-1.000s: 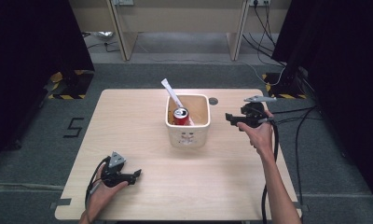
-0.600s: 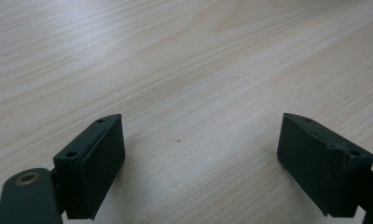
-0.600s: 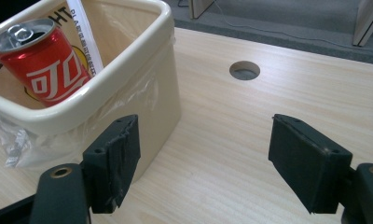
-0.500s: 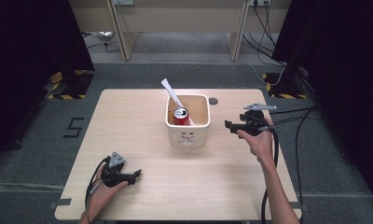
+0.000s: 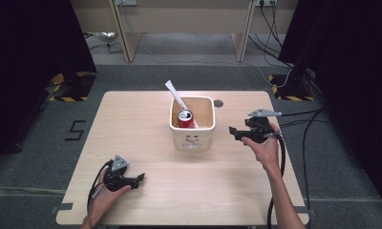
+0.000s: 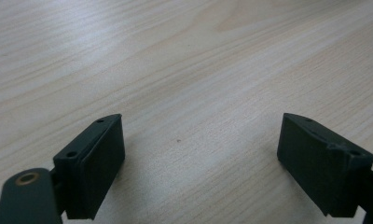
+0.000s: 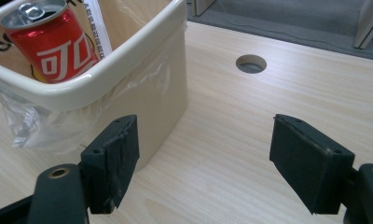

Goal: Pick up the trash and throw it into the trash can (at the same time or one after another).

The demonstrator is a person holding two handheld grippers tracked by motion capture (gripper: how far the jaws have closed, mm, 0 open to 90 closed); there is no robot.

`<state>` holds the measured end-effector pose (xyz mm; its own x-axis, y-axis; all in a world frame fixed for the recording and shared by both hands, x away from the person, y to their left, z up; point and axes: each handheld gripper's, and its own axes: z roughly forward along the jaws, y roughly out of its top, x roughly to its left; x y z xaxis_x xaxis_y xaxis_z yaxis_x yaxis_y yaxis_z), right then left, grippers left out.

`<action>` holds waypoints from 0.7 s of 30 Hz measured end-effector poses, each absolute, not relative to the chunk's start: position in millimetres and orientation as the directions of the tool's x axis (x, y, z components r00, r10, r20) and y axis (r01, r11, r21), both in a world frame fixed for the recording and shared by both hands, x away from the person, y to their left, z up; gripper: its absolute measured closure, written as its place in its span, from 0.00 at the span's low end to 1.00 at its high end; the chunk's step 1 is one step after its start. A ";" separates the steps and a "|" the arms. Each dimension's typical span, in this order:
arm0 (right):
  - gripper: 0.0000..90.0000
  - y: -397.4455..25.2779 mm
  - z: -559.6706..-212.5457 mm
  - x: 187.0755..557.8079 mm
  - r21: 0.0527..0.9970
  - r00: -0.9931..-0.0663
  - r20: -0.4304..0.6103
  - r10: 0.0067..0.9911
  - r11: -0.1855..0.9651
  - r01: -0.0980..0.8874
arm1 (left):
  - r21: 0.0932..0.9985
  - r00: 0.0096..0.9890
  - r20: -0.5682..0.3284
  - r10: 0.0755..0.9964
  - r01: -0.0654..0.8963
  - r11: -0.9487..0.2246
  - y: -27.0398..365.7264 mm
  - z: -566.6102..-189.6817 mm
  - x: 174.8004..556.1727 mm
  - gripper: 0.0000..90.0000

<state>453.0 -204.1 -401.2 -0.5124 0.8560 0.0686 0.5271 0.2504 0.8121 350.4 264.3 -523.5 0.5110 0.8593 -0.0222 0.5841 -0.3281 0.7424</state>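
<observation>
Beside the cream bin [image 5: 193, 137] on the table [image 5: 132, 119], my right gripper [image 5: 234, 131] hovers with jaws spread wide, empty. Inside the bin stands a red soda can [image 5: 185, 118]. My left gripper [image 5: 140, 178] rests near the front edge, jaws apart.

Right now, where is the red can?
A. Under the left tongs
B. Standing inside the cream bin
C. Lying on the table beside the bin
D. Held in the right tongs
B: the red can stands upright inside the cream bin, while the right tongs are open and empty beside it.
</observation>
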 end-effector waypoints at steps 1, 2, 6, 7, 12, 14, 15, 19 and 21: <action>0.27 -203.1 -401.6 451.7 0.811 -0.512 0.061 0.857 0.257 0.526 | 0.742 0.511 -0.022 0.859 0.584 -0.328 264.3 -523.5 350.5 0.16; 0.27 -202.8 -402.3 450.6 0.812 -0.512 0.067 0.856 0.252 0.527 | 0.742 0.511 -0.022 0.859 0.584 -0.328 264.3 -523.5 350.5 0.16; 0.27 -203.8 -408.1 445.5 0.807 -0.519 0.075 0.852 0.254 0.533 | 0.742 0.511 -0.022 0.859 0.584 -0.328 264.3 -523.6 350.4 0.16; 0.27 -203.8 -408.1 445.5 0.807 -0.519 0.075 0.852 0.254 0.533 | 0.742 0.511 -0.022 0.859 0.584 -0.328 264.3 -523.6 350.4 0.16; 0.27 -207.8 -414.2 438.8 0.807 -0.522 0.085 0.849 0.249 0.536 | 0.742 0.511 -0.022 0.859 0.584 -0.328 264.3 -523.5 350.5 0.16; 0.26 -208.8 -417.3 435.6 0.807 -0.522 0.091 0.848 0.244 0.537 | 0.742 0.511 -0.022 0.859 0.584 -0.328 264.4 -523.5 350.5 0.16; 0.26 -209.1 -418.2 434.5 0.806 -0.524 0.090 0.847 0.247 0.538 | 0.742 0.511 -0.022 0.859 0.584 -0.328 264.3 -523.6 350.5 0.16; 0.26 -209.9 -423.6 428.1 0.809 -0.526 0.088 0.846 0.248 0.533 | 0.742 0.511 -0.022 0.859 0.584 -0.328 264.3 -523.5 350.5 0.16; 0.26 -209.8 -427.1 424.4 0.807 -0.526 0.084 0.846 0.252 0.534 | 0.742 0.511 -0.022 0.859 0.584 -0.328 264.3 -523.5 350.4 0.16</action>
<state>424.4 -209.8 -427.1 -0.5260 0.8463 0.0840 0.5339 0.2517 0.8072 350.4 264.3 -523.5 0.5111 0.8592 -0.0222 0.5841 -0.3283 0.7423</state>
